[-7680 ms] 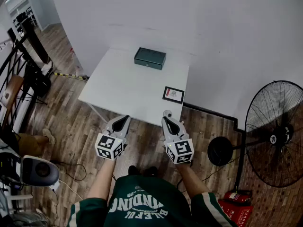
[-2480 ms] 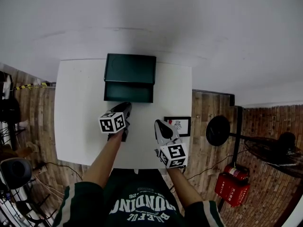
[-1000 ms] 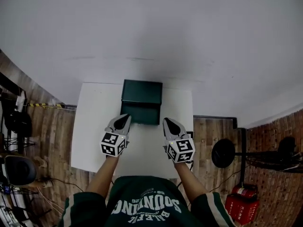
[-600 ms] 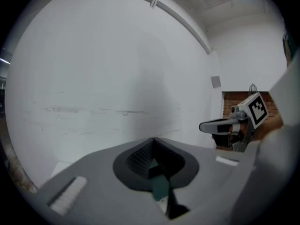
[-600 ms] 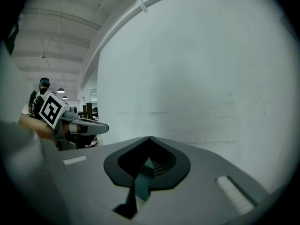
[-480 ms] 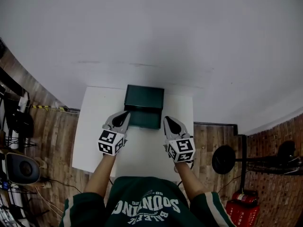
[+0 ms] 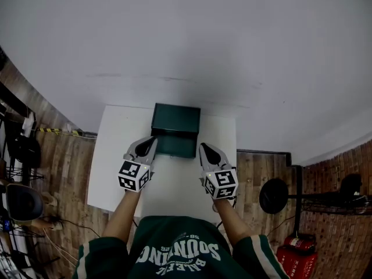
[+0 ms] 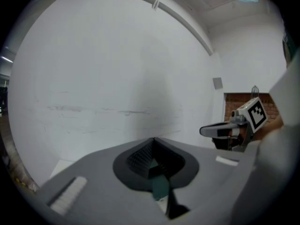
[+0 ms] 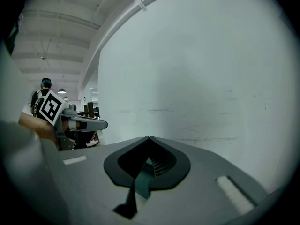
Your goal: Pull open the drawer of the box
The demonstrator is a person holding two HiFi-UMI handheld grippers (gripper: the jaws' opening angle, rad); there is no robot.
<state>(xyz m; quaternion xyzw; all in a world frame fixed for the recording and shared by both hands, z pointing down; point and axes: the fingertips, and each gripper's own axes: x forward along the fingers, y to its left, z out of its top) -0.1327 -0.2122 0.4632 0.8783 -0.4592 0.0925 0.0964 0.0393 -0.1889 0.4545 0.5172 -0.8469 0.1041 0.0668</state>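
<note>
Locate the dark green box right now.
In the head view, the dark green box sits at the far edge of the white table by the wall, just beyond the left hand-held gripper and right hand-held gripper.

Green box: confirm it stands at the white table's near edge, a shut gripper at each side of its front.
Not quite: the head view shows the green box at the white table's far edge, by the wall. The left gripper and right gripper are shut, one at each side of its front.
</note>
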